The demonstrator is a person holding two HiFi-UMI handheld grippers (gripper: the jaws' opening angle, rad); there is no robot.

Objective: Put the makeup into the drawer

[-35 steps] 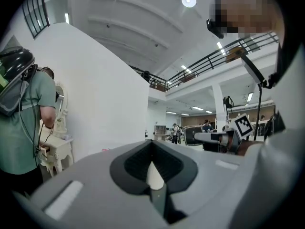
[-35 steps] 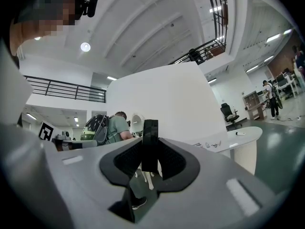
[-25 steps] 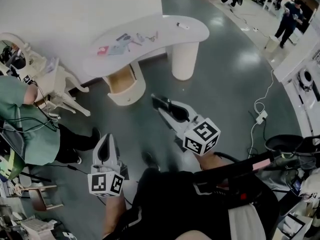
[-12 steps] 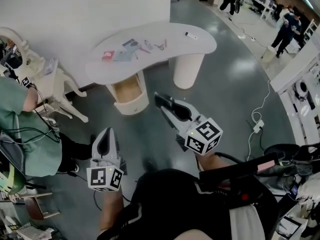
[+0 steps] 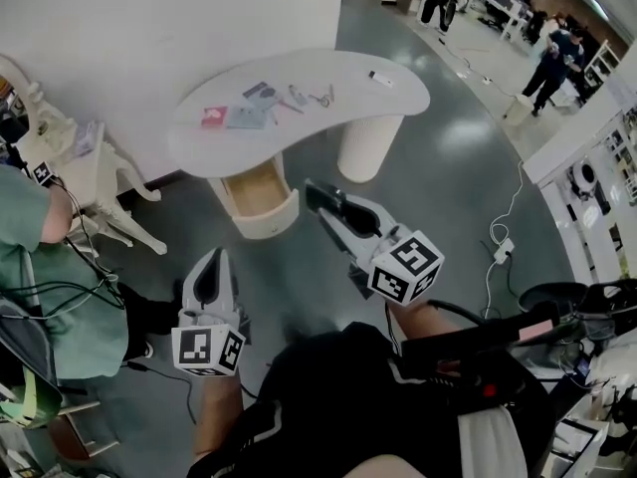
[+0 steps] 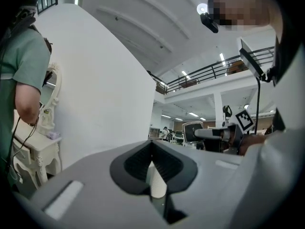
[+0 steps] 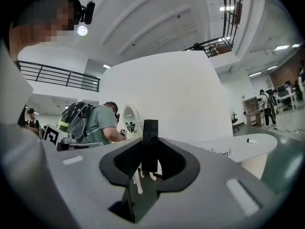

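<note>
A white curved table (image 5: 393, 90) carries several makeup items (image 5: 267, 99), a red one (image 5: 212, 118) and a white tube (image 5: 380, 78). Its drawer (image 5: 257, 203) stands pulled out beneath the top, wooden inside. My right gripper (image 5: 317, 199) hangs level just right of the drawer front, shut on a slim black makeup stick (image 7: 150, 140) that stands upright between its pads. My left gripper (image 5: 213, 259) is lower left, well short of the table, its jaws meeting at the tips (image 6: 152, 144) with nothing seen held. A ribbed white column shows through the gap below.
A person in a green shirt (image 5: 35, 257) sits at the left beside an ornate white vanity (image 5: 95, 172). Cables and a power strip (image 5: 506, 239) lie on the grey floor to the right. More people stand far back (image 5: 549, 63).
Both grippers have come forward toward the table, and the drawer now sits closer to the right gripper's tip. The right grip on the black stick is unchanged.
</note>
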